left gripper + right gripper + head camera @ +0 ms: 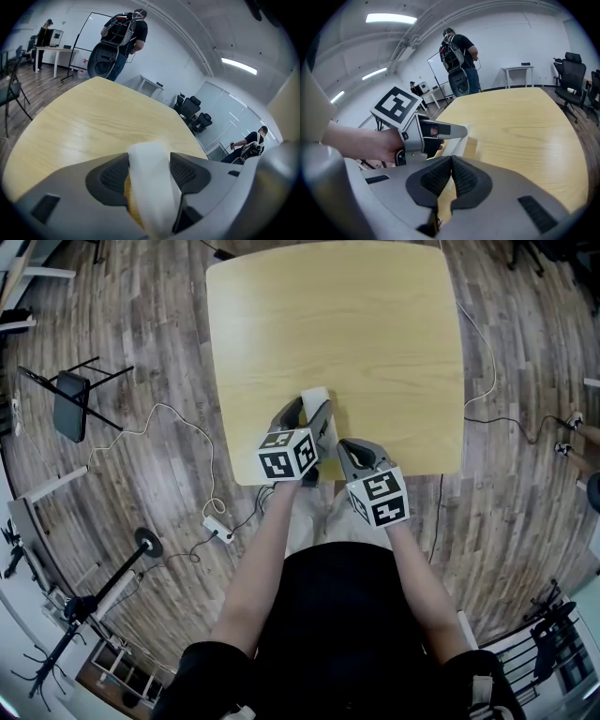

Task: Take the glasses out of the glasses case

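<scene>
**Item: white glasses case (318, 397).** It lies at the near edge of the light wooden table (375, 324), a little left of the edge's middle. From the head view we see it as a narrow white strip. We cannot tell whether it rests on the wood or is held just clear.

**Item: glasses.** None shows in any view, so we judge them to be inside the case.

**Item: left gripper (310, 414).** It is pinching the case across its two sides, with both pads hard against the white shell.

**Item: right gripper (357, 444).** Its jaws are pressed together with nothing between them. It sits just right of the left gripper and nearer to us, with its nose turned toward the case.

**Step in hand (our judgement).** The case is being steadied so the free tongs can reach in.
- We would hold it firmly, but away from its mouth so the pinch does not squeeze the opening shut.
- We would spread the right jaws before closing in.
- We would take the frame by the bridge or an arm, never a lens.
- We would draw it out along the case's length.

**Pose.** Both bare forearms reach forward from the torso and converge at the table's near edge. The left hand (370, 143) is wrapped round its handle.
</scene>
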`<act>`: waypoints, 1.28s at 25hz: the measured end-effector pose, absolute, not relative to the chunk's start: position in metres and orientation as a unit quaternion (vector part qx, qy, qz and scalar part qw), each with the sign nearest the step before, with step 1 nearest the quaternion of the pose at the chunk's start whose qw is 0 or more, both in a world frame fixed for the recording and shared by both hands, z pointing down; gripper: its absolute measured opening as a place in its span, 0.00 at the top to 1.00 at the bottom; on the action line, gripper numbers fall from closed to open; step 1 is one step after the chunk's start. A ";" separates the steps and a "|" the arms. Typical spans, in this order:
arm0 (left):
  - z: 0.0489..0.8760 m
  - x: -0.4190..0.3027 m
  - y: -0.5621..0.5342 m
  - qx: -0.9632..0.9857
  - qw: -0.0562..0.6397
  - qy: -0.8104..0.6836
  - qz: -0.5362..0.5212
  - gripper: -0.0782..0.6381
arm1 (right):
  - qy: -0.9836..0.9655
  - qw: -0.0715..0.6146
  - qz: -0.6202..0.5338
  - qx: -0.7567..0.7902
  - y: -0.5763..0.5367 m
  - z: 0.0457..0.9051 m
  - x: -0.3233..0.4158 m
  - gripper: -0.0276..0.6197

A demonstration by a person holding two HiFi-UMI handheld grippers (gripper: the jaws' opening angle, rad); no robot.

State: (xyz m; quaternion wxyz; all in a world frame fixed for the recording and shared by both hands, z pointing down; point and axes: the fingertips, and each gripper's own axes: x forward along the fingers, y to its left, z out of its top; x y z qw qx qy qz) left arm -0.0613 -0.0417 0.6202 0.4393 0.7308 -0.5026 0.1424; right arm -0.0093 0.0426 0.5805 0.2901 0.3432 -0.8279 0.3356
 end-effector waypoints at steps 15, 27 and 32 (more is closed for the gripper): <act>0.620 -0.065 -0.041 0.748 0.451 -0.474 0.114 0.48 | -0.816 0.309 0.356 0.336 0.052 0.605 -0.028 0.93; 0.622 -0.066 -0.041 0.755 0.463 -0.453 0.104 0.48 | -0.808 0.292 0.379 0.344 0.051 0.605 -0.027 0.93; 0.621 -0.066 -0.041 0.757 0.464 -0.449 0.099 0.48 | -0.802 0.280 0.396 0.348 0.052 0.605 -0.026 0.93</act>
